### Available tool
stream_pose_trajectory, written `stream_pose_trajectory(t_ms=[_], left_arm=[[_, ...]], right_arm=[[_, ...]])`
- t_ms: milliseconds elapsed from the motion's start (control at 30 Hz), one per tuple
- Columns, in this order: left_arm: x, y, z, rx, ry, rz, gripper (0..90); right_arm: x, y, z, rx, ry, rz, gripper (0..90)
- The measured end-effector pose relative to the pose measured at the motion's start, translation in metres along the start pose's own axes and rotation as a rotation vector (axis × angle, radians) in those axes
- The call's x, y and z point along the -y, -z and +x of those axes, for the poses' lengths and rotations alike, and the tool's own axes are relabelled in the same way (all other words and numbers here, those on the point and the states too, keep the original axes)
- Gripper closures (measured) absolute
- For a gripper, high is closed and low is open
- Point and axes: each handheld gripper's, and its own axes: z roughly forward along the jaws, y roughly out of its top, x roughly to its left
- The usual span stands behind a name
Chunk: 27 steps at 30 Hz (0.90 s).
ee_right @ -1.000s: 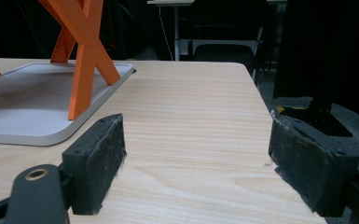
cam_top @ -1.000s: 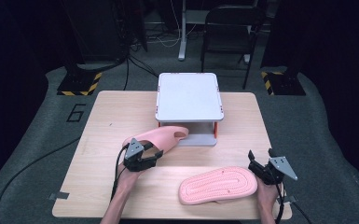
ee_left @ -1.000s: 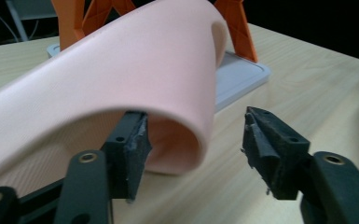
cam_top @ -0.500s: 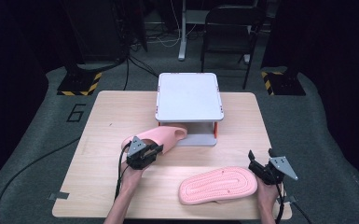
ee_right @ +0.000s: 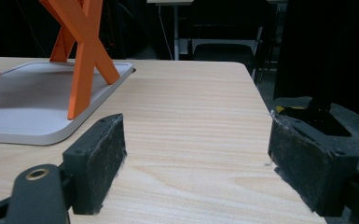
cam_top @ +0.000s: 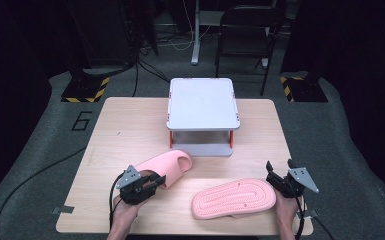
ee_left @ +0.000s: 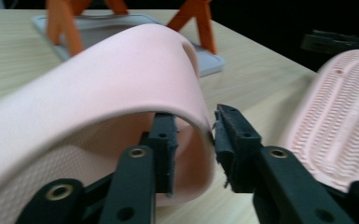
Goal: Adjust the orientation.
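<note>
Two pink slippers are on the wooden table (cam_top: 130,120), and the left gripper (cam_top: 152,184) works the upright one. That slipper (cam_top: 162,166) lies between the left hand (cam_top: 122,212) and the white two-tier rack (cam_top: 202,102), its long axis running diagonally from the gripper up toward the rack's lower shelf, toe end nearest the rack. In the left gripper view the jaws straddle the edge of the strap (ee_left: 121,79): one pad sits inside the opening under the strap, the other outside it, with the strap wall between them. The jaws have just been closing and then eased apart a little; the inner pad looks pressed to the wall, the outer pad stands at it with a hair of gap at most, so I read this as a light clamp on the strap. The second slipper (cam_top: 235,197) lies sole up, long axis roughly across the table, just beside the right gripper (cam_top: 278,178), whose jaws stand wide apart over bare wood with nothing between them. Left hand is clearly the nearer to the upright slipper; right hand the nearer to the overturned one. Against the frame a second ago: upright slipper and left gripper have shifted toward the right and slightly nearer the rack front; right gripper and overturned slipper unchanged.
</note>
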Motion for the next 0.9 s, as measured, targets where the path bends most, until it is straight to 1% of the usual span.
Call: stream_pose_trajectory(t_ms=[33, 67, 133, 167, 200, 267, 300, 333, 367, 400, 433, 467, 500, 533, 567, 600, 633, 667, 700, 733, 767, 800, 833, 867, 900], left_arm=[[0.0, 0.001, 0.003, -0.008, 0.011, -0.009, 65.3], [-0.001, 0.001, 0.008, -0.014, -0.005, -0.021, 63.7], [-0.003, 0.002, 0.01, -0.017, -0.006, -0.019, 61.6], [-0.004, 0.002, 0.012, -0.031, -0.009, -0.013, 61.6], [-0.007, 0.003, 0.015, -0.036, -0.02, -0.032, 58.0], [-0.007, 0.004, 0.016, -0.04, -0.013, -0.035, 53.8], [-0.008, 0.007, 0.019, -0.056, -0.026, -0.044, 53.8], [-0.009, 0.01, 0.021, -0.055, -0.028, -0.044, 51.3], [-0.009, 0.013, 0.024, -0.063, -0.023, -0.056, 50.8], [-0.01, 0.016, 0.028, -0.084, -0.033, -0.06, 50.1], [-0.011, 0.019, 0.032, -0.102, -0.045, -0.054, 48.6], [-0.011, 0.019, 0.032, -0.102, -0.045, -0.054, 46.6], [-0.013, 0.024, 0.043, -0.141, -0.071, -0.037, 44.4], [-0.013, 0.024, 0.043, -0.141, -0.071, -0.037, 43.2], [-0.014, 0.027, 0.052, -0.174, -0.087, -0.028, 41.7], [-0.014, 0.032, 0.064, -0.216, -0.087, -0.024, 40.8], [-0.012, 0.034, 0.071, -0.234, -0.078, -0.022, 39.8], [-0.01, 0.036, 0.08, -0.246, -0.084, -0.01, 39.4], [-0.008, 0.037, 0.085, -0.268, -0.084, 0.007, 39.3], [-0.004, 0.039, 0.094, -0.295, -0.085, 0.042, 39.1], [-0.001, 0.041, 0.1, -0.31, -0.091, 0.058, 38.7], [-0.001, 0.041, 0.1, -0.31, -0.091, 0.058, 38.7], [0.006, 0.044, 0.113, -0.314, -0.063, 0.071, 38.7], [0.009, 0.044, 0.119, -0.311, -0.039, 0.084, 38.7], [0.01, 0.044, 0.122, -0.304, -0.028, 0.106, 38.6]], right_arm=[[0.0, 0.0, 0.0, 0.002, 0.0, -0.006, 18.2], [0.0, 0.0, 0.0, 0.002, 0.001, -0.005, 18.2], [0.0, 0.0, 0.0, 0.002, 0.001, -0.005, 18.2], [0.0, 0.0, 0.0, 0.003, 0.0, -0.004, 18.2], [0.0, 0.0, 0.0, 0.002, 0.002, 0.004, 18.2], [0.0, 0.0, 0.0, 0.003, 0.003, 0.005, 18.2], [0.0, 0.0, 0.0, 0.003, 0.003, 0.005, 18.1], [0.0, -0.001, 0.0, 0.008, 0.005, 0.004, 18.0], [0.0, -0.001, 0.0, 0.01, 0.006, 0.006, 17.9], [0.0, -0.001, 0.0, 0.011, 0.007, 0.007, 17.9], [0.0, -0.001, 0.0, 0.01, 0.007, 0.007, 17.9], [0.0, -0.001, 0.0, 0.01, 0.007, 0.007, 17.9], [0.0, -0.001, 0.001, 0.009, 0.008, 0.012, 17.8], [0.0, -0.001, 0.001, 0.009, 0.008, 0.012, 17.8], [0.0, -0.001, 0.001, 0.011, 0.008, 0.01, 17.8], [0.0, -0.001, 0.001, 0.011, 0.009, 0.01, 17.8], [0.0, -0.001, 0.001, 0.007, 0.007, 0.012, 17.8], [0.0, -0.001, 0.001, 0.008, 0.008, 0.012, 17.7], [0.0, -0.001, 0.001, 0.007, 0.01, 0.012, 17.8], [-0.001, -0.001, 0.0, 0.005, 0.01, 0.017, 17.8], [-0.001, -0.001, 0.001, 0.006, 0.008, 0.018, 17.8], [-0.001, -0.001, 0.001, 0.006, 0.008, 0.018, 17.8], [-0.001, -0.002, 0.001, 0.005, 0.009, 0.019, 17.8], [-0.001, -0.002, 0.001, 0.009, 0.01, 0.024, 17.8], [-0.001, -0.002, 0.001, 0.012, 0.011, 0.024, 17.8]])
